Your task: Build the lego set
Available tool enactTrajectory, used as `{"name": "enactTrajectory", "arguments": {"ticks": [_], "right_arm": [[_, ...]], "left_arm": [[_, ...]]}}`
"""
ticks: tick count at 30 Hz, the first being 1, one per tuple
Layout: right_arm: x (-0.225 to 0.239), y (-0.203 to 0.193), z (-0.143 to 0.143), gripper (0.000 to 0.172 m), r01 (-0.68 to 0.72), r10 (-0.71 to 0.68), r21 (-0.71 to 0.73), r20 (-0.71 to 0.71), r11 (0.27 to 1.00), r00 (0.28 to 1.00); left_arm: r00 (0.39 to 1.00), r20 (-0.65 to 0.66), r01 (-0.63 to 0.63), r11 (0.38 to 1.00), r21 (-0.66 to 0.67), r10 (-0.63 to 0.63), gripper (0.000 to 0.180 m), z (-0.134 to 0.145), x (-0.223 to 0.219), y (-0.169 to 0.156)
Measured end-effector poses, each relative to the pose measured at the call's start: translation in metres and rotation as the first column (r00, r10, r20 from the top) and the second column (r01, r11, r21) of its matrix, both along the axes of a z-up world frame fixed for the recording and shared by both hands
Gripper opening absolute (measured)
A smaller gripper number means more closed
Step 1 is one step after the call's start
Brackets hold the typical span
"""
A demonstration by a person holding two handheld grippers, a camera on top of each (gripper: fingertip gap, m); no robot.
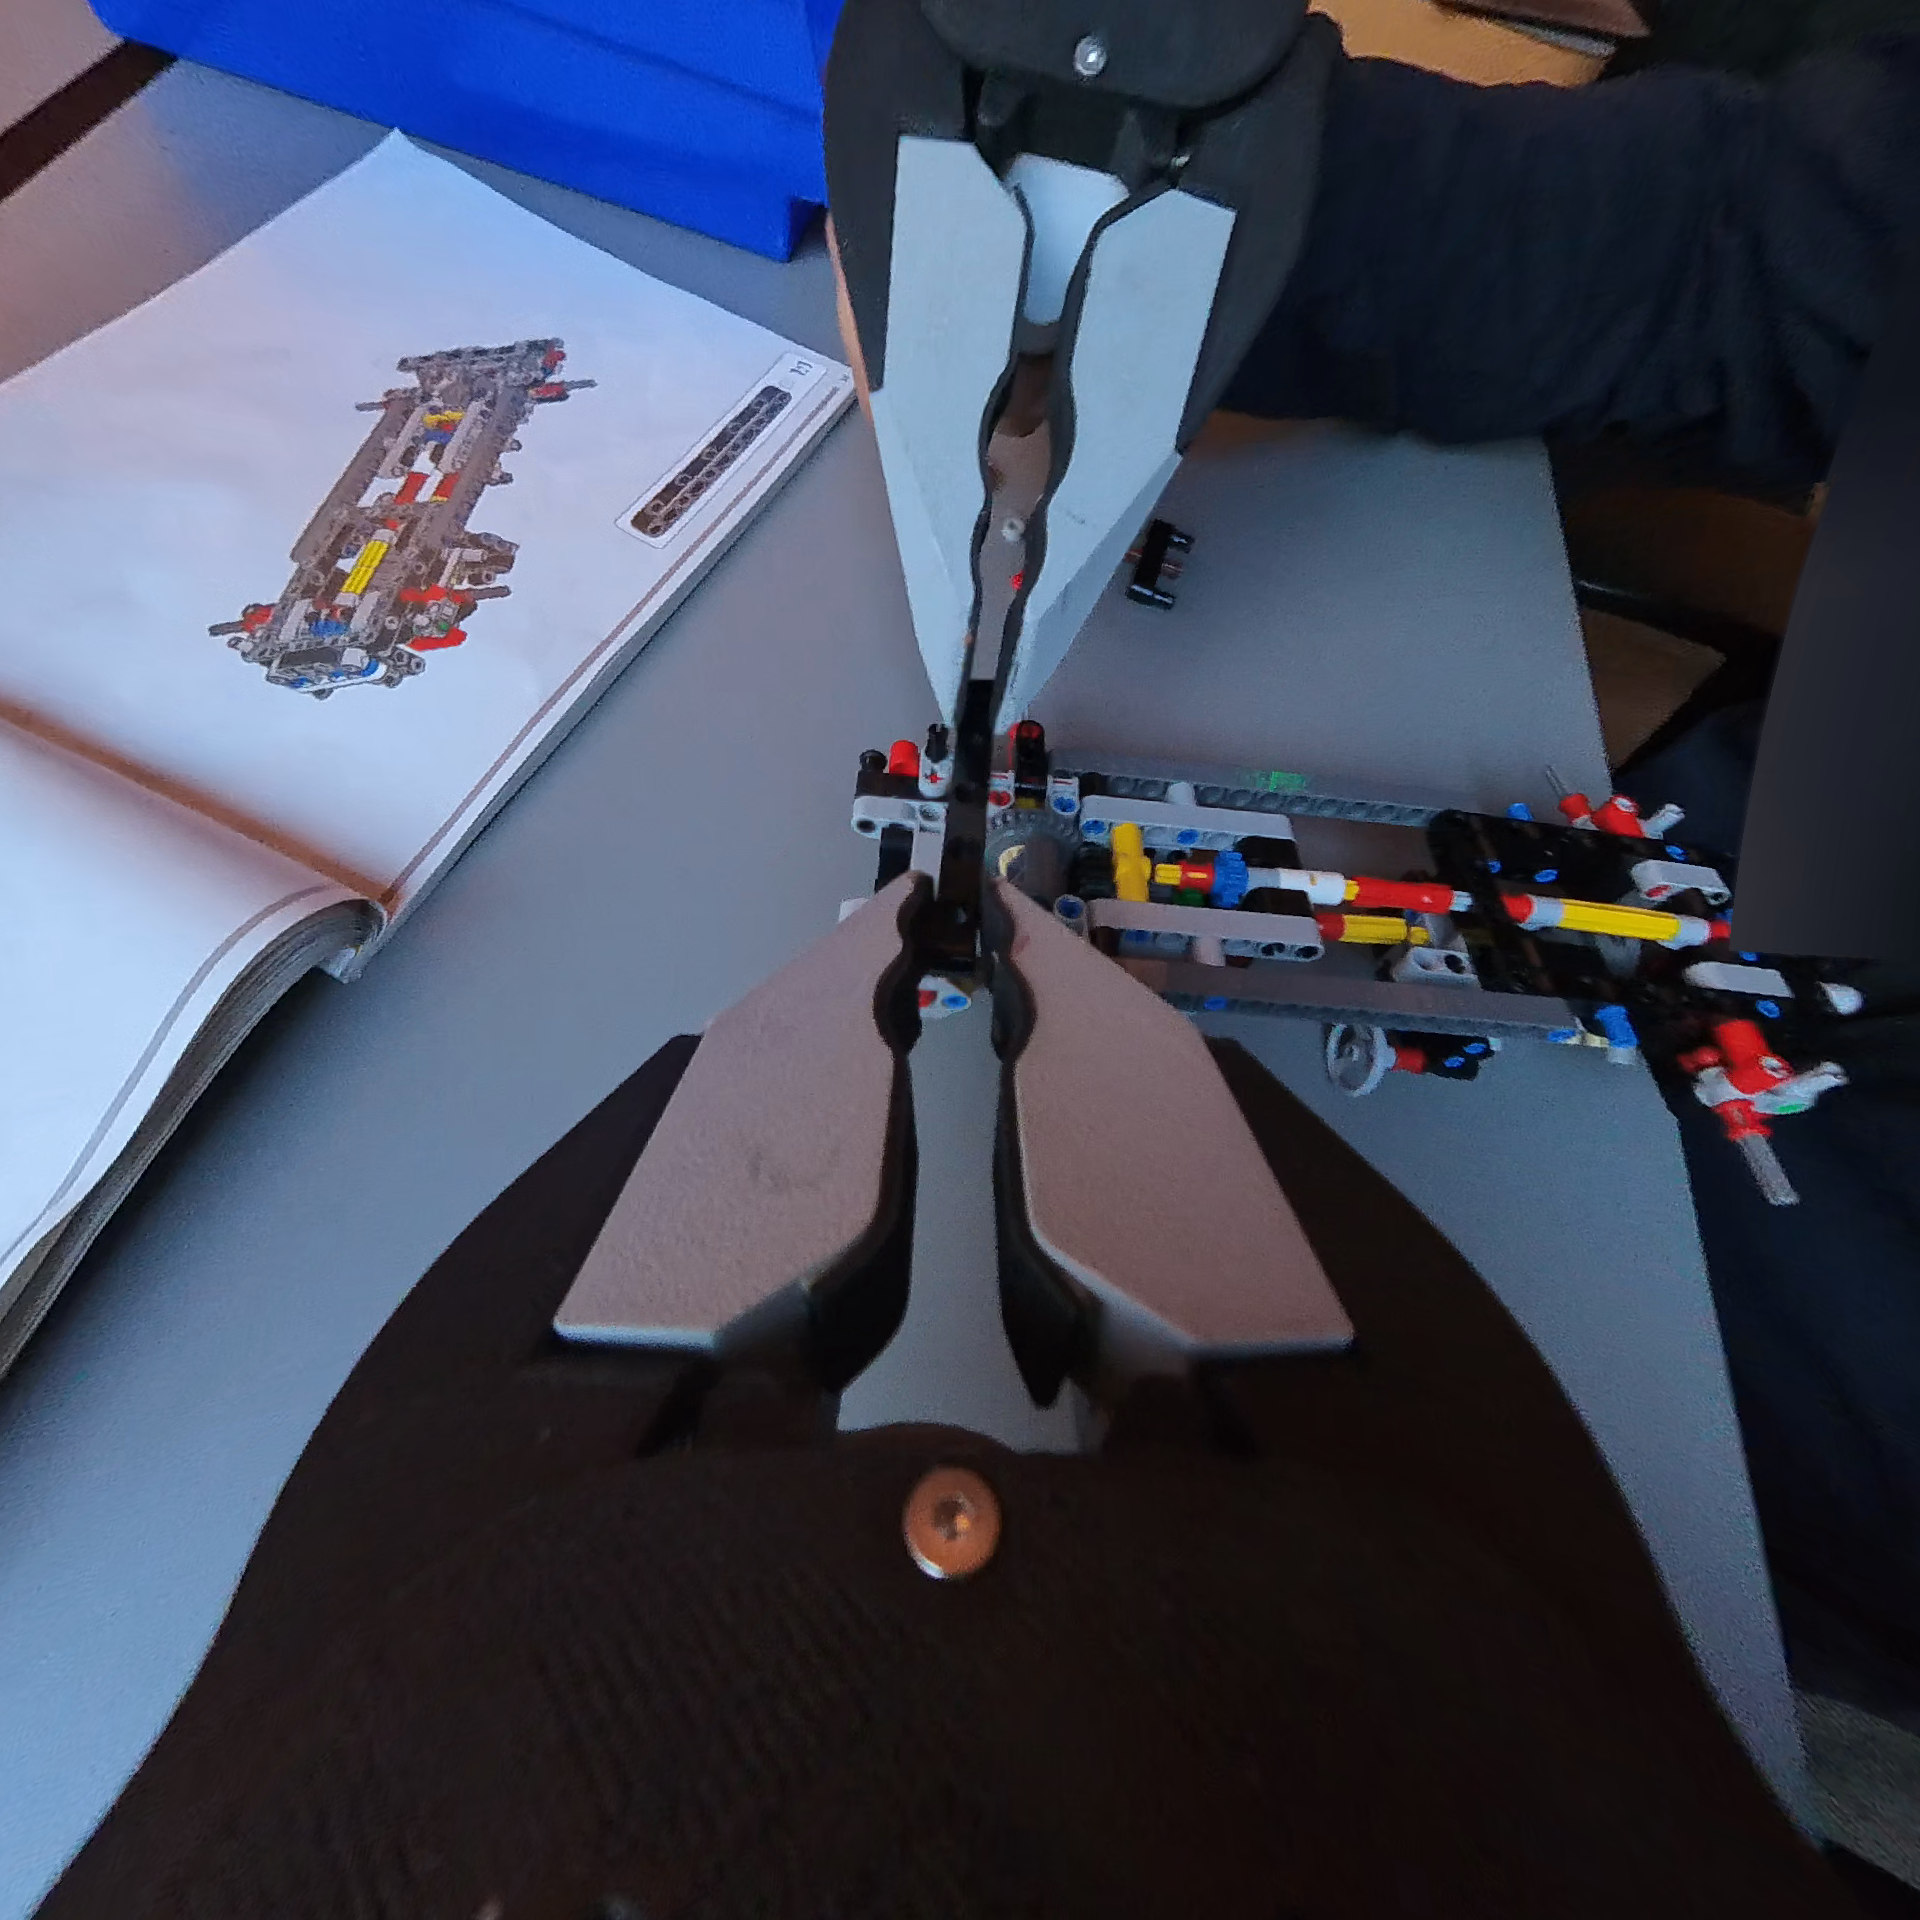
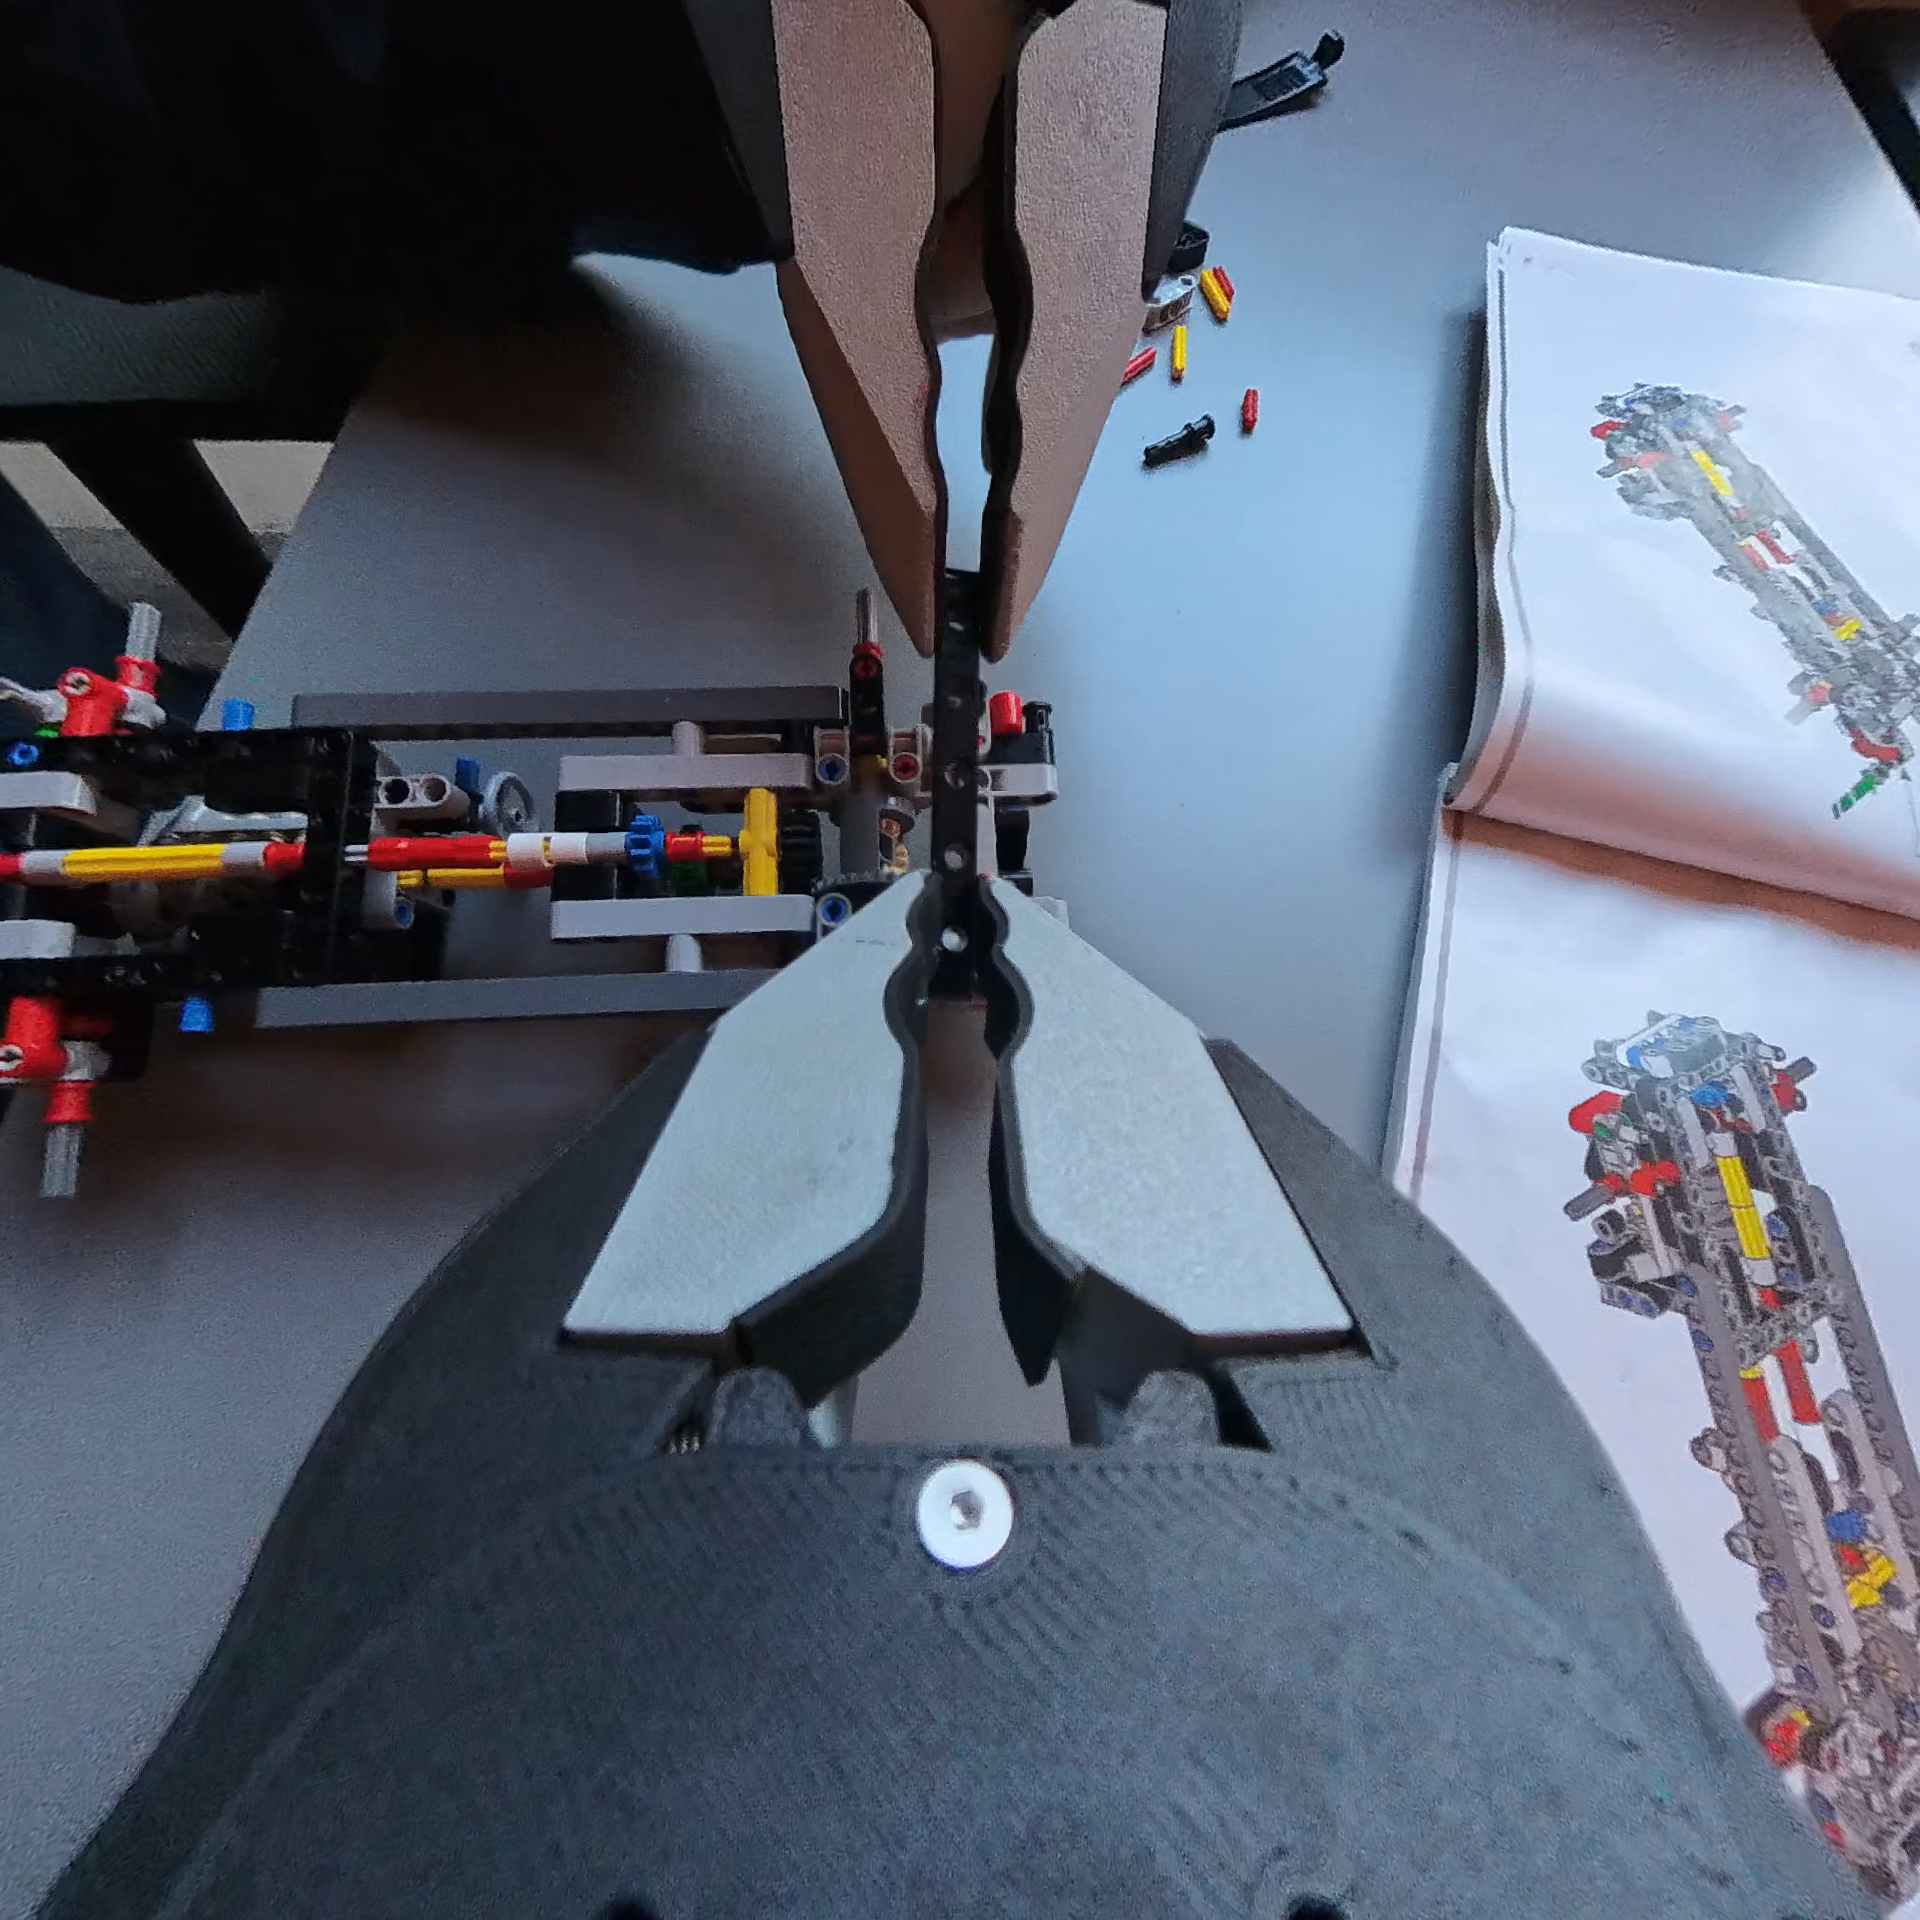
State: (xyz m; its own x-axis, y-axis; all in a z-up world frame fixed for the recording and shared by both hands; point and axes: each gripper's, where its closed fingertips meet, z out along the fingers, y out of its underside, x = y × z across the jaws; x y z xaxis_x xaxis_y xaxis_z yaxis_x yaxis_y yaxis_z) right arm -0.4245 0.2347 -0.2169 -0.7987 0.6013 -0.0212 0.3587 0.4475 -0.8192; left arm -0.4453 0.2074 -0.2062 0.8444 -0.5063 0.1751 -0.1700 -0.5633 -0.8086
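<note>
Left wrist view: grey table (image 1: 644, 935), open booklet (image 1: 312, 582); both grippers' fingers (image 1: 1091, 1049) clamp one black beam (image 1: 961, 821).

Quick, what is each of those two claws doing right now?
Left gripper: closed on one end of a thin black beam.
Right gripper: closed on the beam's other end.
</note>
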Motion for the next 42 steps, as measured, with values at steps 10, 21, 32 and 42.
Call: {"name": "enactTrajectory", "arguments": {"ticks": [10, 21, 32, 42], "right_arm": [[-0.001, 0.003, 0.005, 0.003, -0.032, 0.031, -0.019, -0.017, 0.999, 0.999], [0.003, 0.023, 0.002, 0.014, 0.017, -0.018, 0.015, 0.022, 1.0, 1.0], [0.004, 0.017, -0.012, 0.014, 0.003, -0.002, -0.026, 0.052, 1.0, 0.999], [0.004, 0.013, -0.013, 0.005, -0.006, 0.006, -0.007, 0.046, 1.0, 0.999]], "left_arm": [[0.999, 0.041, -0.029, 0.999, -0.023, 0.03, 0.014, -0.005, -0.004, 0.0], [0.999, 0.011, -0.04, 0.999, -0.024, 0.041, 0.005, -0.01, -0.003, 0.0], [0.999, 0.042, -0.027, 0.999, -0.017, 0.028, 0.005, -0.013, 0.0, -0.002], [0.997, 0.068, -0.024, 0.999, -0.027, 0.026, 0.005, -0.015, 0.001, -0.002]]}}
